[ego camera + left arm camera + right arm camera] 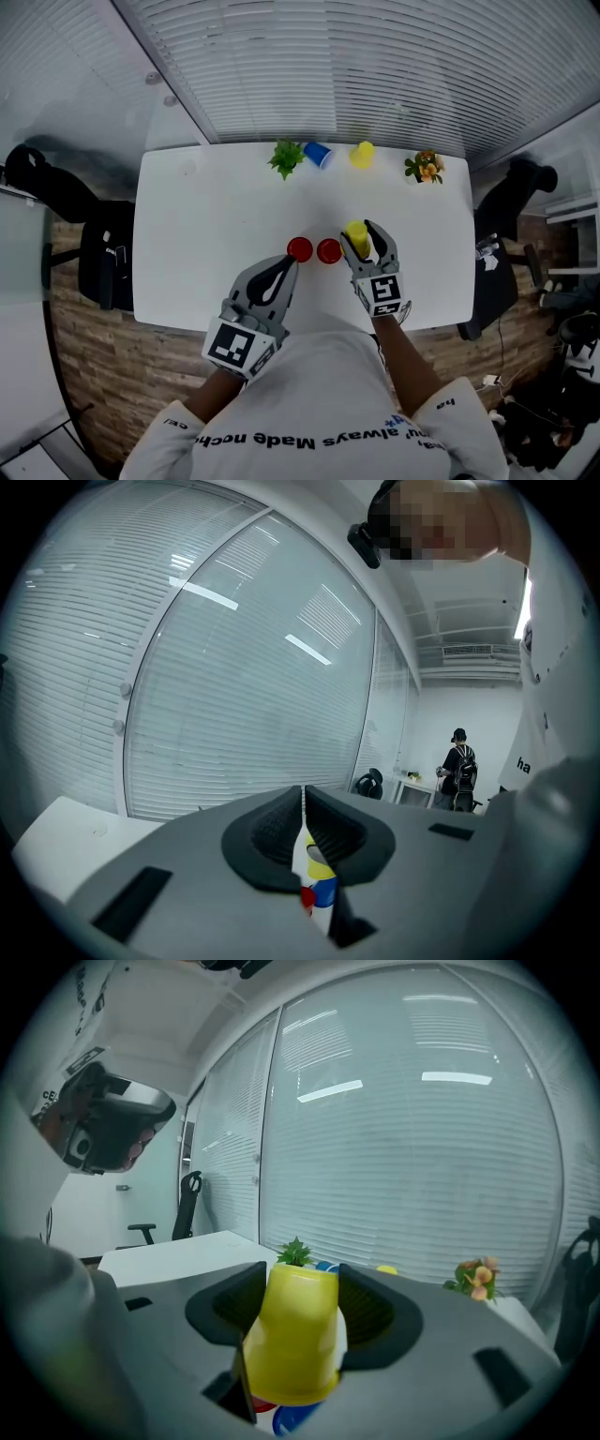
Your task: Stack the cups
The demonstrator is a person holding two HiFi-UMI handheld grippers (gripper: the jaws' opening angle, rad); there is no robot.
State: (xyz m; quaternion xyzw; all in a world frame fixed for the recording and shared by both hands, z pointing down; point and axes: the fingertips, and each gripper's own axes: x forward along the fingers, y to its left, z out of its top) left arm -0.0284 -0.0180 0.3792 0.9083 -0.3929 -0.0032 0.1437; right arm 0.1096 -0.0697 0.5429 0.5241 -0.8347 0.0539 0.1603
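My right gripper (361,234) has its fingers (375,1312) spread wide and clamped on a yellow cup (292,1335). The cup's narrow end points away from me. It is just right of two red cups (300,248) set side by side on the worktop (206,234). My left gripper (284,267) is near the left red one, with its fingers (272,832) pressed together on nothing. Along the far edge are a plant (286,157), a blue cup (319,153), a second yellow cup (362,155) and flowers (425,167).
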